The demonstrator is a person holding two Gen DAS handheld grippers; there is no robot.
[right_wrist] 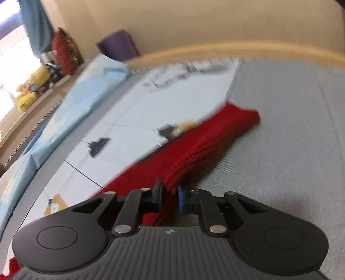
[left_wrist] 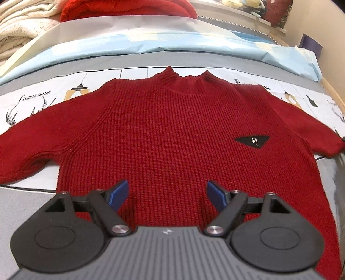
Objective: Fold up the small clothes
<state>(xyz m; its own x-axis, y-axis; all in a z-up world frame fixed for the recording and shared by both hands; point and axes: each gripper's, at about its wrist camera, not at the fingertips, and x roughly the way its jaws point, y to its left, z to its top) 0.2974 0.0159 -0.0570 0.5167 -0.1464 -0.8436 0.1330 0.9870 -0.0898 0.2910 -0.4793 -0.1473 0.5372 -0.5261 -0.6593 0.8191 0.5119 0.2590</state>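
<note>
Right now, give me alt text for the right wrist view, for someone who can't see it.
The right gripper is shut on a sleeve of the red sweater, which stretches away over the grey and pale blue bedcover. The picture is motion-blurred; a yellow plush toy sits on a ledge at far left.

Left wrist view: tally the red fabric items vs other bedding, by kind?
Red sweater laid flat: 1
Red folded fabric at the back: 1
Cream blankets, one pile: 1
Light blue folded sheet: 1
Printed bedsheet underneath: 1
Total: 5

Left gripper hovers open over the hem; right gripper is clamped on a sleeve.
</note>
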